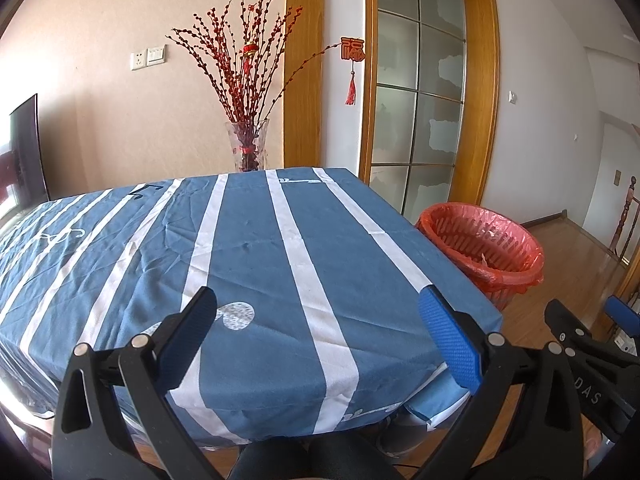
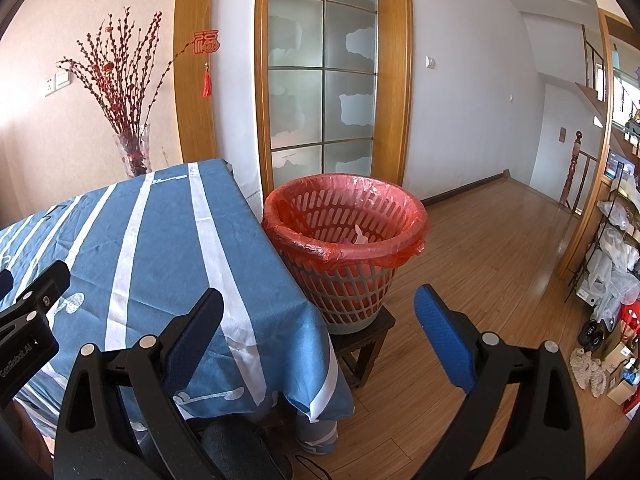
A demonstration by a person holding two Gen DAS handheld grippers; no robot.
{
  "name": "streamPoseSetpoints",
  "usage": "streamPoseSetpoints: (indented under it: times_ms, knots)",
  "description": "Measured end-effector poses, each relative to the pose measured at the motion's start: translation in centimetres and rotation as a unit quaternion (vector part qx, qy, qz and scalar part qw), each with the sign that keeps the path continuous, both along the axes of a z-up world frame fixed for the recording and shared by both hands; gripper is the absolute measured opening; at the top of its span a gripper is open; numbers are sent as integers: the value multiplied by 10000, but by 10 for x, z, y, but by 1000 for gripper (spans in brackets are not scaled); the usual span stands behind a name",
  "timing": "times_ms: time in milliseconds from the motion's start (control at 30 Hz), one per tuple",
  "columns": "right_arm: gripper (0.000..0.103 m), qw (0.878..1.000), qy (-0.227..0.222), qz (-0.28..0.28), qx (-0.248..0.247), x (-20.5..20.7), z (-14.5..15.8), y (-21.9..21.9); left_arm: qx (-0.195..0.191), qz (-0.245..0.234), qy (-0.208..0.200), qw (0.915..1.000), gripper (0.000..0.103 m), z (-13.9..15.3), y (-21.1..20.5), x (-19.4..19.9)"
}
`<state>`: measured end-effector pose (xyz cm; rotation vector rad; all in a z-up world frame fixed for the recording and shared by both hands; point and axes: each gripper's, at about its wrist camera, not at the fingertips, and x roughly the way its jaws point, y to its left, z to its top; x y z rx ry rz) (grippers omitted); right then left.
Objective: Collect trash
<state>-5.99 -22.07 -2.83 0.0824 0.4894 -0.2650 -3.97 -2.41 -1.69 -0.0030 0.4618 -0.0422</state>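
A slotted waste basket (image 2: 344, 236) lined with a red plastic bag stands on a low dark stool (image 2: 366, 340) at the table's right side; it also shows in the left wrist view as the basket (image 1: 482, 248). Pale scraps of trash (image 2: 360, 236) lie inside it. My left gripper (image 1: 320, 320) is open over the near part of the blue striped tablecloth (image 1: 248, 248), with nothing between its fingers. My right gripper (image 2: 320, 320) is open and empty too, held near the table's front right corner, short of the basket. No loose trash shows on the cloth.
A glass vase (image 1: 248, 144) of red branches stands behind the table's far edge. A dark screen (image 1: 26, 152) is at the far left. Wooden floor (image 2: 492, 248) stretches to the right, with a cluttered rack (image 2: 612, 248) of bags along the right wall.
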Motion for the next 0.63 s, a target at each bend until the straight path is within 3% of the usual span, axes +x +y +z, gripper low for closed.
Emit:
streamPoseSetpoints:
  times_ms: [633]
  knots:
    - [96,10000,32,15,18,2,-1,-2,-11,-40,90,10000,99,2,5,7]
